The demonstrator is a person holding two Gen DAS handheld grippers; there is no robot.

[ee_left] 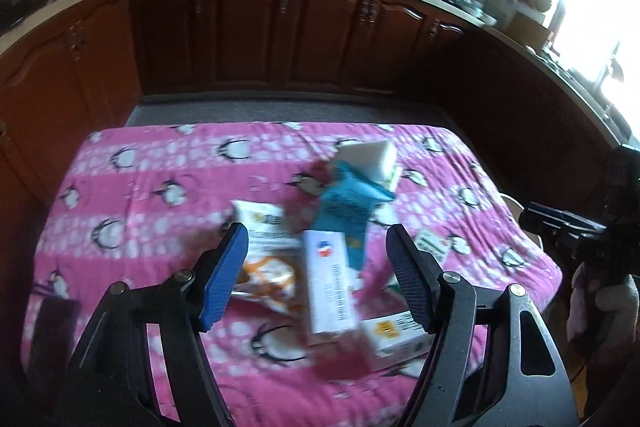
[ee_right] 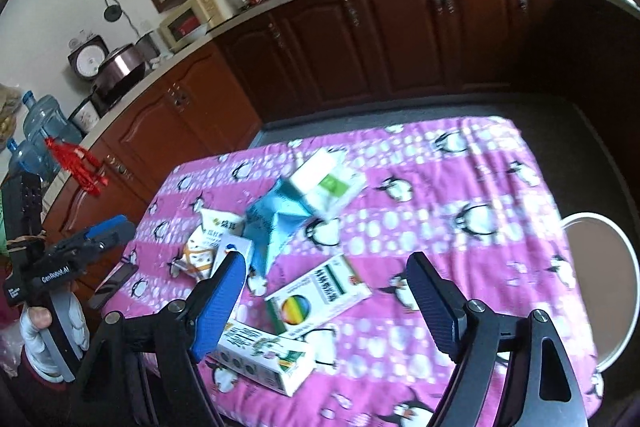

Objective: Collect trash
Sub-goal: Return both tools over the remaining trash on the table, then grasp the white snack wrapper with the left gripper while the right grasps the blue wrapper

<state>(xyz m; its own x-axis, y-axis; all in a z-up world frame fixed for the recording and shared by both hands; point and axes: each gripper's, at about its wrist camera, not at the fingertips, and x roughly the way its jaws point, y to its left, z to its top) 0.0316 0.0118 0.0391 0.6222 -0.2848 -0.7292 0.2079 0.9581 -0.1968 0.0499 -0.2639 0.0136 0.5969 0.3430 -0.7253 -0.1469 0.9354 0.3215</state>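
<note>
Hovering both my tongs over the pink penguin-print tablecloth (ee_right: 460,187), nothing gripped. Left gripper (ee_left: 316,267) and right gripper (ee_right: 324,291) spread wide. Crumpled blue plastic wrapper (ee_right: 276,219) and white cardboard boxes (ee_right: 320,291) lie mid-frame.

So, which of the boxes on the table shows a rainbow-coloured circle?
The flat white box with the green stripe, lying between the right gripper's open fingers; the other boxes lack this circle.

black left gripper (ee_left: 316,275), blue pads, silver screws; white glove (ee_right: 34,327) on hand.
</note>
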